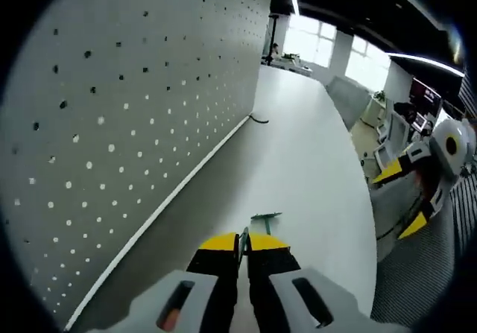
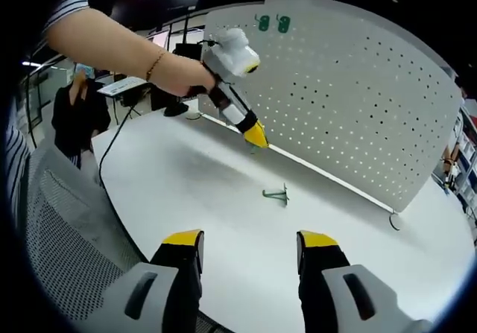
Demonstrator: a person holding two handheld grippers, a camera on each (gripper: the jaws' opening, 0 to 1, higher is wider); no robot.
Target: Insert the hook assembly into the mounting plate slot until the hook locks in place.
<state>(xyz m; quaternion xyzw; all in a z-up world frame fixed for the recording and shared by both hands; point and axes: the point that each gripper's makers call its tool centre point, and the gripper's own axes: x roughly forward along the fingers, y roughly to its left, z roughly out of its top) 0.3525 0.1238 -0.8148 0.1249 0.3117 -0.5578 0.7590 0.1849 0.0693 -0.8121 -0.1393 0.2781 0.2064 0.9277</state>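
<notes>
Left gripper (image 1: pixel 244 242) clamped shut on a thin green metal hook piece (image 1: pixel 265 217), held just off the white counter (image 1: pixel 298 147) with the grey perforated pegboard panel (image 1: pixel 134 87) rising close on its left. Further right, a second small green wire hook (image 2: pixel 277 194) lying flat on the counter, long axis roughly parallel to the pegboard's foot. Right gripper (image 2: pixel 251 245) spread wide and empty, well short of that hook and farther from the panel than the left one.

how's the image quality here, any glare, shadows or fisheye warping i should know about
Left gripper view: the windows and ceiling light strips are blown out, the pegboard bows strongly from fisheye, and the left gripper is sharp, shut on a green hook. Right gripper view: even light, with a soft shadow on the white table under the left gripper; the pegboard's top edge curves.
</notes>
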